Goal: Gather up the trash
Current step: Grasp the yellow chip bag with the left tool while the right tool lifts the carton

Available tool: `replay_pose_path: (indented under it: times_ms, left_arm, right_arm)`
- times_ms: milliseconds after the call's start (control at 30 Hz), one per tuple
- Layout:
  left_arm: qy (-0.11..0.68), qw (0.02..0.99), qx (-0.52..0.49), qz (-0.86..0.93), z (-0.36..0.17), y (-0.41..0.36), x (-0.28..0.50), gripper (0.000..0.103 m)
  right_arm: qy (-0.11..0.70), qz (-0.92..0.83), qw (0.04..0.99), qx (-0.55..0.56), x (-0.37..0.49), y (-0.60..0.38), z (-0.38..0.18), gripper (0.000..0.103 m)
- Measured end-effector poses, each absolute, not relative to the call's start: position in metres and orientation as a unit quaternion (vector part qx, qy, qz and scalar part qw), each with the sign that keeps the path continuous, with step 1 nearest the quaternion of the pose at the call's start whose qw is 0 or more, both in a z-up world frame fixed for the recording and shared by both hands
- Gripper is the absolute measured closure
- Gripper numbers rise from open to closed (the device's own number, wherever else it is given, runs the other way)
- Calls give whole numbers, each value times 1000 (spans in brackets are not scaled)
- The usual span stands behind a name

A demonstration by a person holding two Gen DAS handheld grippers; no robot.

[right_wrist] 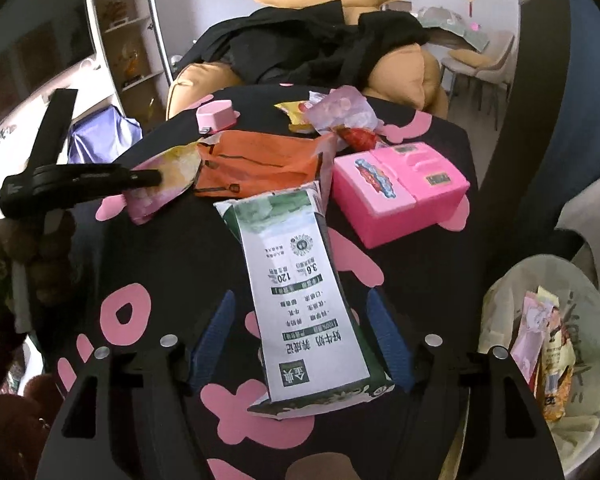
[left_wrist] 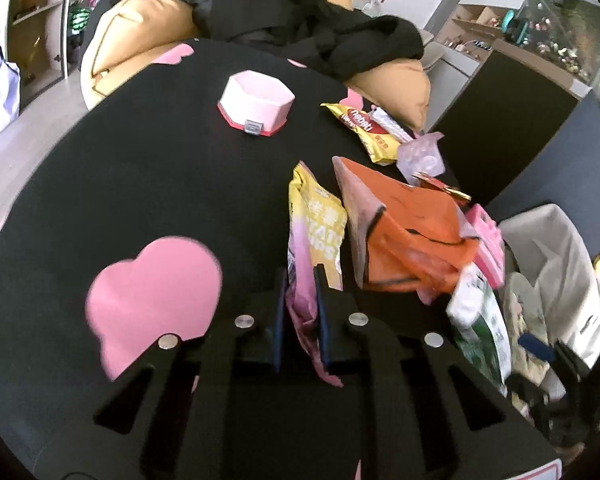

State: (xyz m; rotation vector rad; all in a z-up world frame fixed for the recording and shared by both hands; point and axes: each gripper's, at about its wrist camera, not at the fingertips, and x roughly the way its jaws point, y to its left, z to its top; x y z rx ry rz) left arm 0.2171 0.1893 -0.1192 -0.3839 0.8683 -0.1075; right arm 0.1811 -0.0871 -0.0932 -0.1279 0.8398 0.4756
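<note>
— Two grippers, so what does each have?
— Left gripper [left_wrist: 302,276] is clamped on the lower end of the yellow and pink crinkled chip bag [left_wrist: 320,236], which lies on the black tablecloth with pink shapes [left_wrist: 140,184].
— And the other?
— Right gripper [right_wrist: 300,300] stands spread wide, its blue pads either side of the green and white milk carton [right_wrist: 300,292] lying flat on the cloth; whether a pad touches it I cannot tell.
— More litter?
— An orange flattened plastic bag [left_wrist: 404,232] just beside the chip bag, a yellow biscuit wrapper [left_wrist: 364,128] further back, and a pink plastic toy box [right_wrist: 400,188] near the carton.
— The bin?
— At the table's right edge, a white-lined trash bin [right_wrist: 580,360] holding wrappers.
</note>
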Motion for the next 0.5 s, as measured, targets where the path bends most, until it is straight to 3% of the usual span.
replay_pose_path:
  times_ms: [500]
  left_arm:
    - [415,887,-192,-63,-116,211,166,90]
  right_arm:
    - [443,243,853,-133,232,-37,-107,39]
